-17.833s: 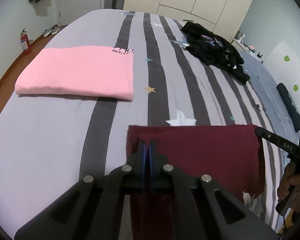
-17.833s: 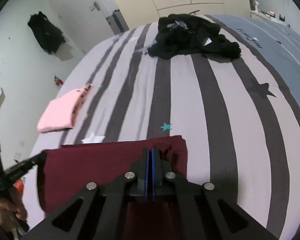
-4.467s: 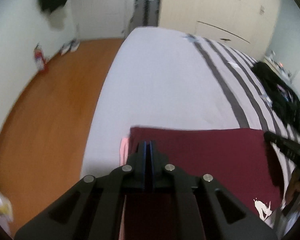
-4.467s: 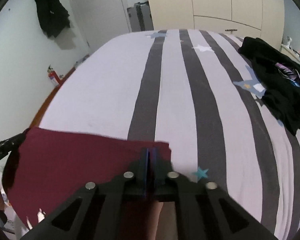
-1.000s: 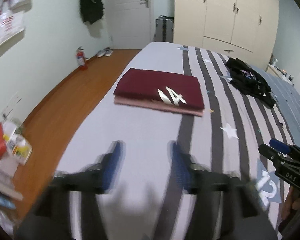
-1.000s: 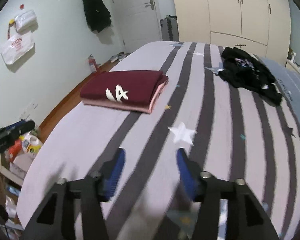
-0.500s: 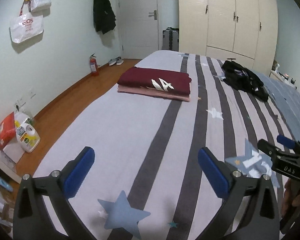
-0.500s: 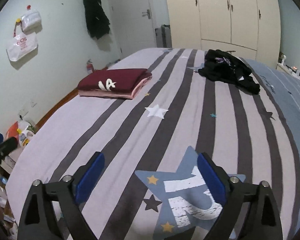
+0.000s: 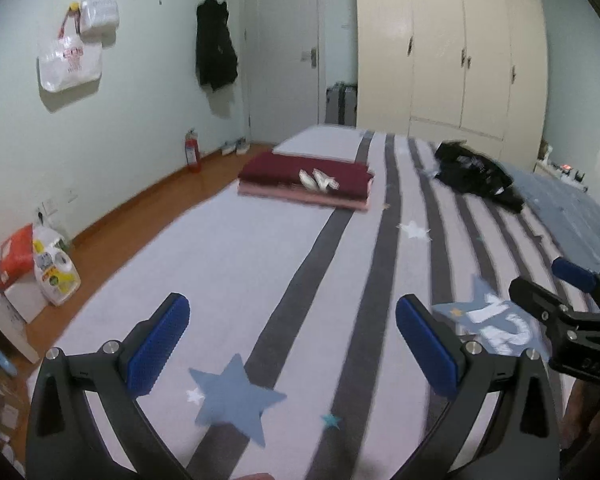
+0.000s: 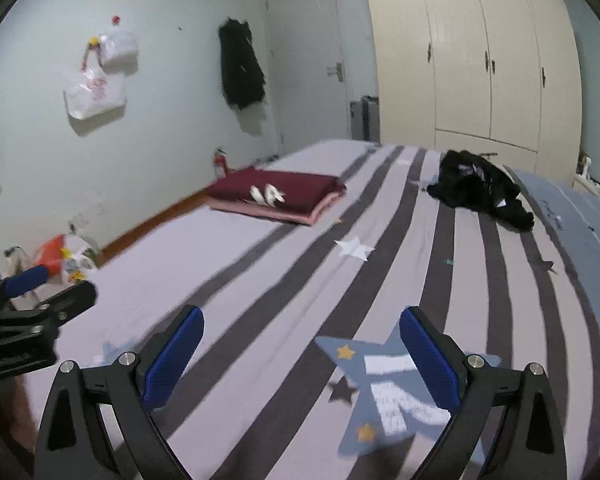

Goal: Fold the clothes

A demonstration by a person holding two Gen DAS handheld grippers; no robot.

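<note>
While both pairs of tongs hang empty over the near end of the striped bed (image 9: 228, 264), the work looks roughly two-thirds done, judging by what lies on it. Low in the left wrist view, the left tongs (image 9: 292, 332) have just been opening and now stand wide apart with only bedsheet between the blue pads. Left of centre in the upper half of that view, a folded maroon shirt (image 9: 306, 174) with a white print rests squarely on top of a folded pink garment (image 9: 300, 197), a neat stack near the bed's left edge. Further right, well apart from the stack, a crumpled black garment (image 9: 476, 174) lies in a heap, still unfolded; that seems to be the piece left. At the right edge the right tongs (image 10: 302, 340) show too, and their own view has them spread wide after just opening, holding nothing.
</note>
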